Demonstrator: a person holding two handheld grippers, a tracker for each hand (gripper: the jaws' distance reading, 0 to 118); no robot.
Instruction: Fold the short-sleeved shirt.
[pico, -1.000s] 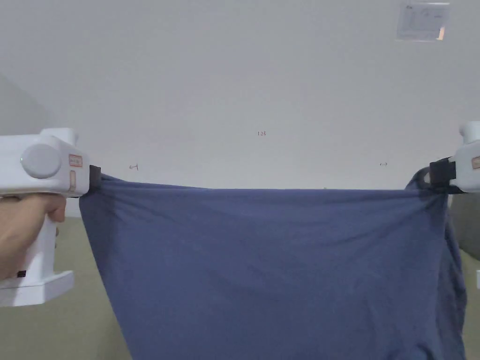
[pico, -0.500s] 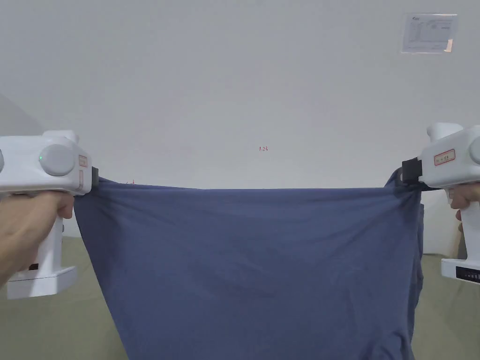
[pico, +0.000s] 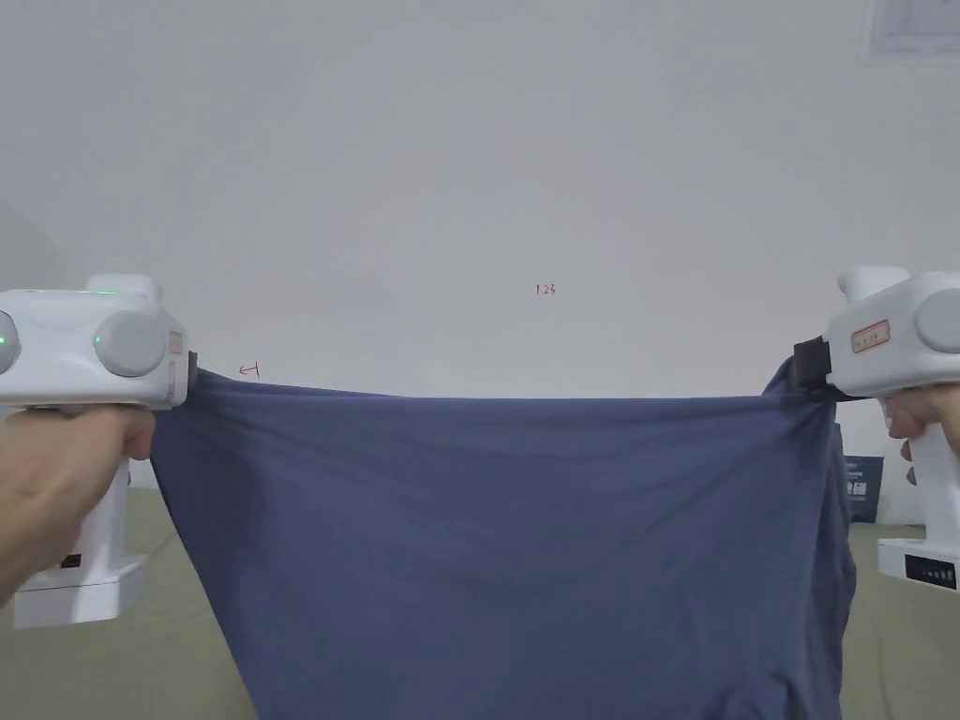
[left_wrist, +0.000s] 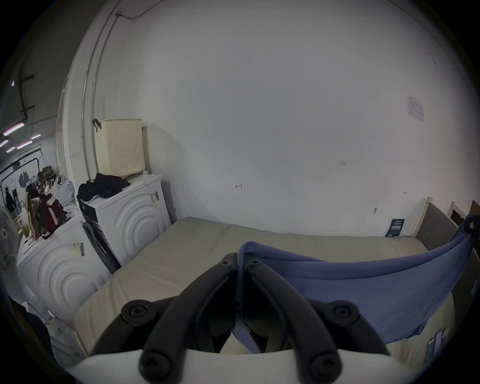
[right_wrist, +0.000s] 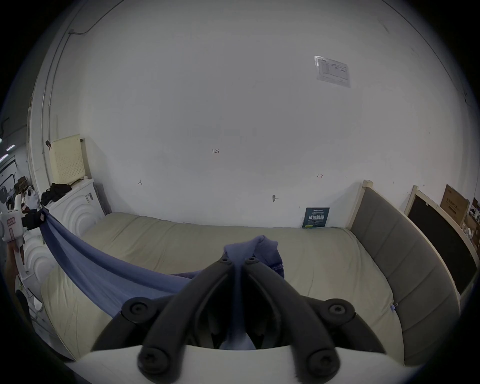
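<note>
The left gripper (left_wrist: 240, 262) has its fingers clamped on one top corner of the blue shirt (pico: 506, 534), and the right gripper (right_wrist: 237, 259) is clamped on the other. Since a second ago the right gripper has drawn inward; the top edge stays taut. Beyond, the shirt hangs above the bed (right_wrist: 324, 254), likely ready for laying flat.

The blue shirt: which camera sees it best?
The head view: the shirt hangs spread wide between both grippers. The left gripper view and right gripper view show a pinched corner and the cloth stretching sideways.
</note>
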